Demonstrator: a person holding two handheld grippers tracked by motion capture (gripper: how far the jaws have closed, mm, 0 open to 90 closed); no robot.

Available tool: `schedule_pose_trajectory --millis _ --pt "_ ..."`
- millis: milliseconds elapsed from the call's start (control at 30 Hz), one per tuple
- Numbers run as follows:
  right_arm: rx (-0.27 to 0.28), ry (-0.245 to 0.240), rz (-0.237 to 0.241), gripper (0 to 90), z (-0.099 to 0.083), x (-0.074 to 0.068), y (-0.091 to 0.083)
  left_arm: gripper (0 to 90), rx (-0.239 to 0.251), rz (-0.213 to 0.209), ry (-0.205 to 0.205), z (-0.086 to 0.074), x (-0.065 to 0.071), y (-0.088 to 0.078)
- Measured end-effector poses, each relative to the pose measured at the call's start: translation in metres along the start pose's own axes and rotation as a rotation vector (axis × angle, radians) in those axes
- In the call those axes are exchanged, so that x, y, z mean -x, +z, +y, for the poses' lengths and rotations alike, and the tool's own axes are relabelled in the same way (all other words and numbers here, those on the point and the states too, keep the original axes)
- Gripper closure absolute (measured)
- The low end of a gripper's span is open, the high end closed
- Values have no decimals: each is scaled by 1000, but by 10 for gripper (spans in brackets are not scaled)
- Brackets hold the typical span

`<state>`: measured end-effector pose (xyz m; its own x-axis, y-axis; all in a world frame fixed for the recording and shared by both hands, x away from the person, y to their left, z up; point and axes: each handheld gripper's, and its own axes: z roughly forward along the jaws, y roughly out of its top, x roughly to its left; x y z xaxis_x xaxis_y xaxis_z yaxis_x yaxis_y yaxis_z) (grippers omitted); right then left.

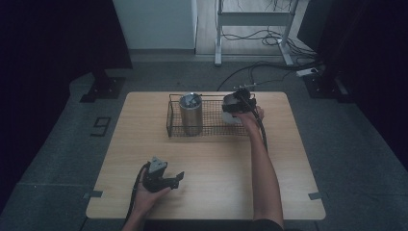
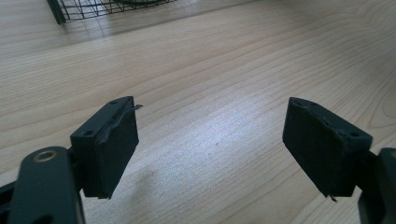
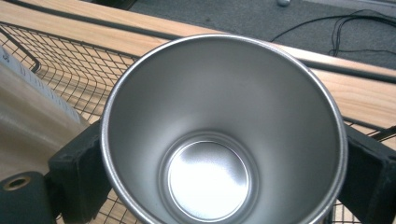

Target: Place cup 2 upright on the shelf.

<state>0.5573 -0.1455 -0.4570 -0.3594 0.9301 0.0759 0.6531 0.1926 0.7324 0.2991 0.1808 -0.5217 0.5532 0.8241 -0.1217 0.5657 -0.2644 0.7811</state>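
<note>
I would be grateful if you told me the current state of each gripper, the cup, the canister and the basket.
left gripper: open, nothing between its fingers, low over the table.
right gripper: fingers shut on the steel cup.
steel cup: upright, empty, held over the wire basket.
tall canister: upright in the wire basket's left end.
wire basket: resting on the table.

High view dim and bluish, room black at 9 and 3 o'clock, tabletop evenly lit, soft, grainy. Left gripper view bright: pale glare patch on wood between fingers, faint shadows under them, nearest parts blurred. Right gripper view sharp on steel cup, bright reflection on its base.
</note>
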Motion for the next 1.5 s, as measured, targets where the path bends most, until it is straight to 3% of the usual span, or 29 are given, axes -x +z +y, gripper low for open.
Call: schedule_pose_trajectory --millis 700,1000,1133,1367,1500 --pt "-53 -19 -10 70 -16 -5 12 186 -15 -10 5 -1 2 3" --pt "-71 -58 -29 66 -18 -10 11 185 -19 -10 10 -1 3 4" --pt "-69 -59 -66 61 -21 -12 9 185 -21 -11 12 -2 4 5" --pt "-63 -52 -59 52 -22 -9 3 186 -24 -13 13 -2 4 5" --pt "-33 -32 -39 35 -21 -7 -3 186 -26 -13 16 -2 5 6"
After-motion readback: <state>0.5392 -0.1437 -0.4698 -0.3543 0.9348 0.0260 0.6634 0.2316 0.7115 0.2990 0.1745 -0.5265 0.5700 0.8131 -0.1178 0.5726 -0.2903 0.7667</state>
